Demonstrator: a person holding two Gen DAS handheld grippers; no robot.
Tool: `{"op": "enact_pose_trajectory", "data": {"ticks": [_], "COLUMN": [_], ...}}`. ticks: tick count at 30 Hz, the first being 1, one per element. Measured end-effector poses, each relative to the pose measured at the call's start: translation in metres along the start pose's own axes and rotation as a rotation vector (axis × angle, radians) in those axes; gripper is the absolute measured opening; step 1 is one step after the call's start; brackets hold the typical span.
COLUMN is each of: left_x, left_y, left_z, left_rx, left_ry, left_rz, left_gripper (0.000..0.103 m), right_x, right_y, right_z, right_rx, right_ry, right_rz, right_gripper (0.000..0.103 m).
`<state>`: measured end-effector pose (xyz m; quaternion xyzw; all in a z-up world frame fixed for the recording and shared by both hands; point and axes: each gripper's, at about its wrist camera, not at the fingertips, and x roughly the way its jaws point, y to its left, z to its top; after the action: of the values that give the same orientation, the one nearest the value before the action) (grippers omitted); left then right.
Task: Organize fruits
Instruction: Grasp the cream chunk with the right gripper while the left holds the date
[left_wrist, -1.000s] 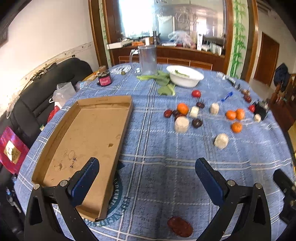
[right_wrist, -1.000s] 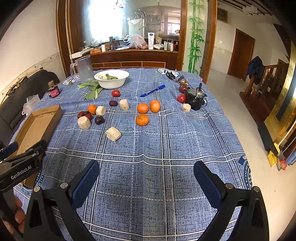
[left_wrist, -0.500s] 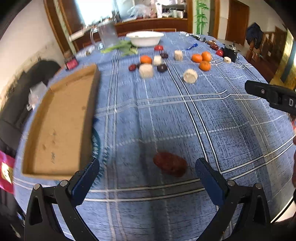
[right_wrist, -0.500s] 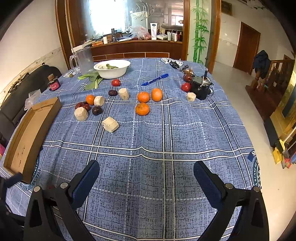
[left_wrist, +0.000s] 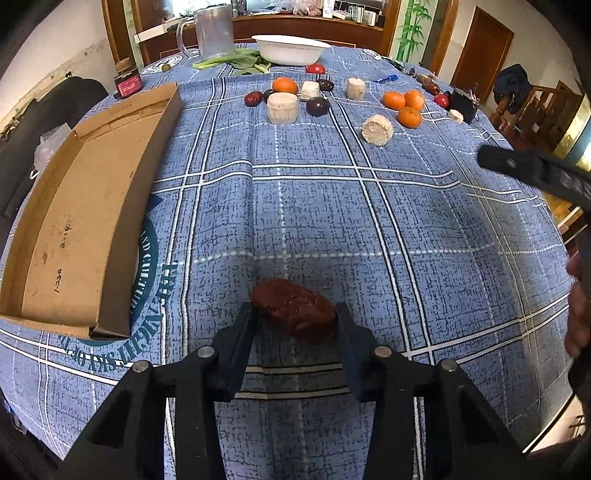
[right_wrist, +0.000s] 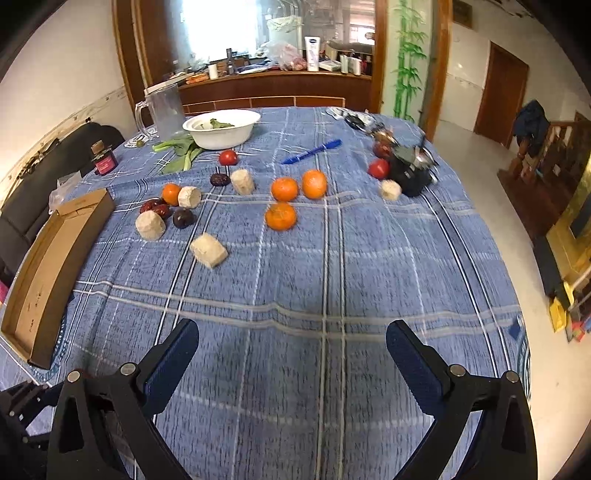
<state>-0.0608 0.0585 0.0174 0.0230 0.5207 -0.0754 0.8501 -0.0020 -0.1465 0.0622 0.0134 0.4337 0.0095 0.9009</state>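
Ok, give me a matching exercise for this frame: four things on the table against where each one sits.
Things:
1. date
2. box
3. bowl
4. pen

Places:
A. far end of the table, beside the greens
B. between the left claw's closing fingers
C. left edge of the table
D. beyond the oranges, right of the bowl

Pairs: 1-B, 2-C, 3-A, 4-D

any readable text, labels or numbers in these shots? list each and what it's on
"AND CULT...": part of a ring of letters printed on the tablecloth emblem beside the cardboard tray; the rest is upside down or hidden.
Handwritten marks inside the tray: too faint to read.
Label on the small red jar: too small.
Lotion bottle on the sideboard: brand blurred.
Nothing else is legible.
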Motion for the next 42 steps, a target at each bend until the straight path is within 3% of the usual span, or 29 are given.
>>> {"op": "enact_pose_trajectory", "data": {"ticks": [5, 9, 12, 13, 14, 15, 16, 19, 25, 30, 33, 36, 37, 38, 42], "left_x": [-0.001, 0.003, 0.006, 0.007, 0.008, 0.009, 0.009, 0.010, 0.014, 0.015, 0.015, 0.015, 0.015, 0.015, 0.016], "left_y": [0.003, 0.008, 0.011, 0.011, 0.012, 0.013, 0.014, 0.019, 0.026, 0.023, 0.024, 0.024, 0.024, 0.024, 0.024], "left_z": [0.007, 0.012, 0.015, 0.016, 0.016, 0.017, 0.018, 0.021, 0.028, 0.029, 0.028, 0.028, 0.028, 0.028, 0.029], "left_rx": [0.000, -0.012, -0.018, -0.019, -0.019, -0.019, -0.019, -0.025, -0.040, -0.015, -0.010, -0.006, -0.007, -0.007, -0.006], "left_ry": [-0.015, -0.006, -0.004, -0.004, -0.003, -0.005, -0.007, -0.010, 0.002, 0.008, 0.011, 0.015, 0.016, 0.017, 0.014], "left_rz": [-0.007, -0.020, -0.031, -0.036, -0.043, -0.049, -0.056, -0.084, -0.134, -0.133, -0.132, -0.127, -0.126, -0.125, -0.121], "left_gripper": [0.042, 0.042, 0.042, 0.042, 0.042, 0.042, 0.042, 0.041, 0.041, 0.041, 0.041, 0.041, 0.041, 0.042, 0.042], "right_x": [0.024, 0.058, 0.075, 0.079, 0.086, 0.091, 0.095, 0.089, 0.058, 0.068, 0.076, 0.085, 0.086, 0.086, 0.088], "right_y": [0.020, 0.043, 0.056, 0.059, 0.061, 0.061, 0.059, 0.058, 0.054, 0.049, 0.053, 0.062, 0.063, 0.064, 0.066], "right_z": [0.030, 0.045, 0.045, 0.044, 0.044, 0.043, 0.042, 0.042, 0.035, 0.036, 0.042, 0.048, 0.049, 0.049, 0.054], "right_rx": [-0.059, -0.113, -0.158, -0.169, -0.176, -0.176, -0.165, -0.153, -0.174, -0.141, -0.137, -0.160, -0.165, -0.165, -0.177], "right_ry": [-0.019, 0.040, 0.071, 0.080, 0.099, 0.119, 0.144, 0.115, 0.052, 0.123, 0.111, 0.110, 0.107, 0.097, 0.071], "right_rz": [0.062, 0.127, 0.135, 0.138, 0.139, 0.144, 0.167, 0.170, 0.152, 0.194, 0.189, 0.157, 0.162, 0.168, 0.183], "right_gripper": [0.102, 0.101, 0.086, 0.072, 0.049, 0.032, 0.025, 0.010, 0.010, 0.010, 0.016, 0.048, 0.064, 0.070, 0.069]}}
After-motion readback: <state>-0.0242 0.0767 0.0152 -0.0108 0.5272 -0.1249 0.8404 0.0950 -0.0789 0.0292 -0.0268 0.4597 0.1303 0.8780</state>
